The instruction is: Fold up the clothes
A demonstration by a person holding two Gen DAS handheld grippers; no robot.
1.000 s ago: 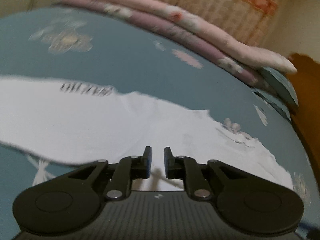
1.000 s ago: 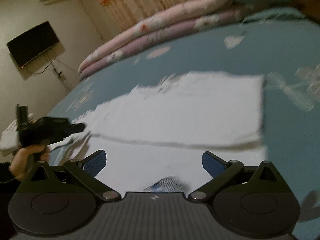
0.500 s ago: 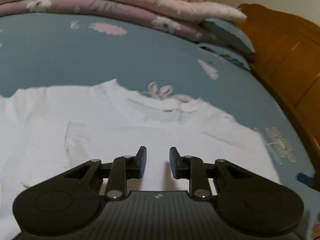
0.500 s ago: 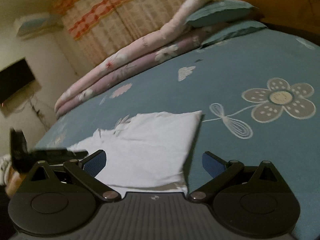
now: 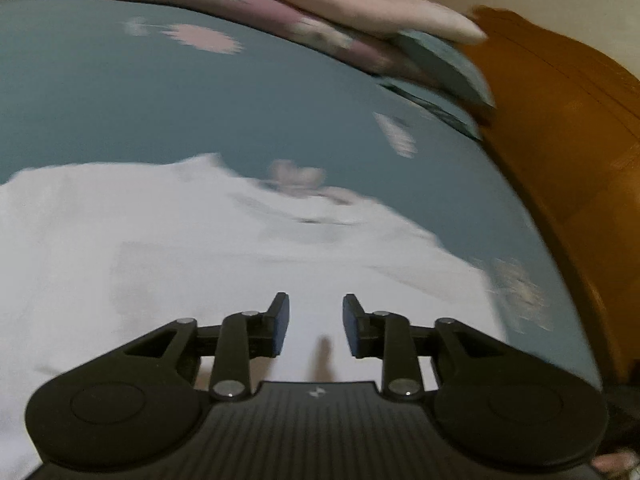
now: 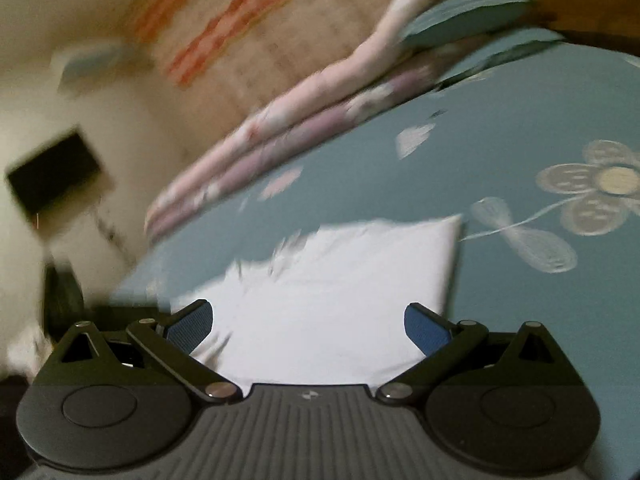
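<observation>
A white T-shirt (image 5: 200, 248) lies partly folded on a blue flowered bedspread (image 5: 160, 100). In the left wrist view my left gripper (image 5: 316, 320) hovers over the shirt's near part. Its jaws are opening, and nothing is between the blue pads. In the right wrist view the same white shirt (image 6: 340, 292) shows as a folded panel with a straight right edge. My right gripper (image 6: 308, 324) stands wide open above its near edge, empty. Both views are blurred by motion.
Folded pink and purple quilts (image 5: 300, 12) and blue pillows (image 5: 440, 64) line the far side of the bed. A wooden headboard (image 5: 568, 128) rises at the right. In the right wrist view a dark wall-mounted screen (image 6: 56, 176) and curtains (image 6: 240, 12) stand behind the bed.
The left gripper swung right across the shirt toward the headboard and its jaws spread wider. The right gripper shifted right and lower, so less of the shirt and more bedspread shows.
</observation>
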